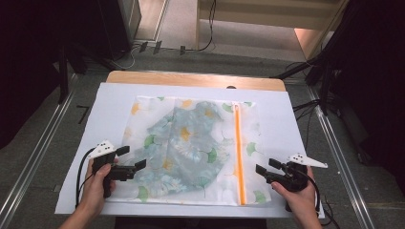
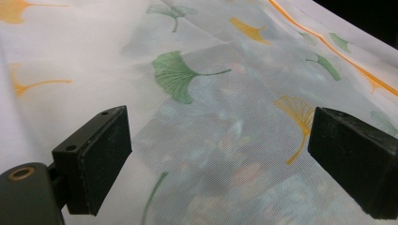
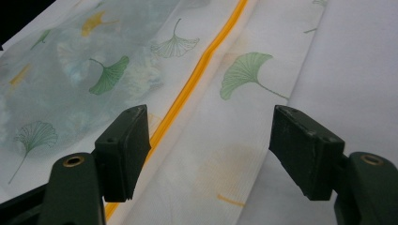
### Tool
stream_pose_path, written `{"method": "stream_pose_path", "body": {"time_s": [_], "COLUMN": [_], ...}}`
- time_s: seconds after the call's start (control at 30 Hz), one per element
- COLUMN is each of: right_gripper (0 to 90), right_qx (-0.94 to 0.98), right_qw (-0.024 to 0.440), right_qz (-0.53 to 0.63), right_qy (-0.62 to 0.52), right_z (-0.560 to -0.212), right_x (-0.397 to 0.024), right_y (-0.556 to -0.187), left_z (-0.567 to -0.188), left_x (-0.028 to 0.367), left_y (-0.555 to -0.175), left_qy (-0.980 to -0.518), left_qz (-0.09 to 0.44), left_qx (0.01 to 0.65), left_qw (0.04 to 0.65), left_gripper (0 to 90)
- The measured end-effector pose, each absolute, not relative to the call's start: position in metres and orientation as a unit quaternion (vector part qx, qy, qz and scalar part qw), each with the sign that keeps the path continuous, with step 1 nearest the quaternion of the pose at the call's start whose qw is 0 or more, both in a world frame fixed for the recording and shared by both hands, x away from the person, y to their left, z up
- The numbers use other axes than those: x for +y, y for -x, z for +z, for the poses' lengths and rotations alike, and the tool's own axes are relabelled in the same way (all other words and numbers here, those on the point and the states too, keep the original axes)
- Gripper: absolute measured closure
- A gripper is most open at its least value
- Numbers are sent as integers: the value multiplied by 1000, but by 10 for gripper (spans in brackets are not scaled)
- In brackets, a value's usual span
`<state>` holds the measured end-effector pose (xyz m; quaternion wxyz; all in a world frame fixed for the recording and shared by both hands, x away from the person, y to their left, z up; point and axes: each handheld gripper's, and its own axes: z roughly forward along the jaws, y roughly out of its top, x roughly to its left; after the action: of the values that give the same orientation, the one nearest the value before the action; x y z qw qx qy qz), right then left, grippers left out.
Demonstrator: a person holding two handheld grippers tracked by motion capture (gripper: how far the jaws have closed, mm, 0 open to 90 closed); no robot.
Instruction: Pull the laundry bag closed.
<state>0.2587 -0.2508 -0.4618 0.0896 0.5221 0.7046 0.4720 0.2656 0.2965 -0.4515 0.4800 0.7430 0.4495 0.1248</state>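
- left gripper [image 1: 133, 158] released, jaws apart over the mesh bag's [image 1: 191, 148] near-left edge
- right gripper [image 1: 266, 167] released, empty, beside the orange zipper [image 1: 238, 152]

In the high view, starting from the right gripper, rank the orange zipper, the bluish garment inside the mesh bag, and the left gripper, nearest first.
From the right gripper:
1. Orange zipper, just to its left.
2. Bluish garment, mid-bag, beyond the zipper.
3. Left gripper, at the mesh bag's opposite edge.
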Motion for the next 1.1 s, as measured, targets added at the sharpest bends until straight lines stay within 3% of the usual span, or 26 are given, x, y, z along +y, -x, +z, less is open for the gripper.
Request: {"method": "stream_pose_path", "body": {"time_s": [0.6, 1.1], "right_gripper": [311, 324], "right_qx": [686, 679], "right_qw": [102, 136], "right_qz": [467, 459], "right_qy": [-549, -556], "right_z": [-463, -463], "right_x": [-282, -277], "right_y": [-227, -236], "left_z": [-449, -451], "left_x": [329, 328], "left_y": [-247, -255], "left_qy": [-748, -743], "left_qz": [145, 163], "left_qx": [472, 484], "left_qw": [444, 434], "left_gripper": [61, 61]}}
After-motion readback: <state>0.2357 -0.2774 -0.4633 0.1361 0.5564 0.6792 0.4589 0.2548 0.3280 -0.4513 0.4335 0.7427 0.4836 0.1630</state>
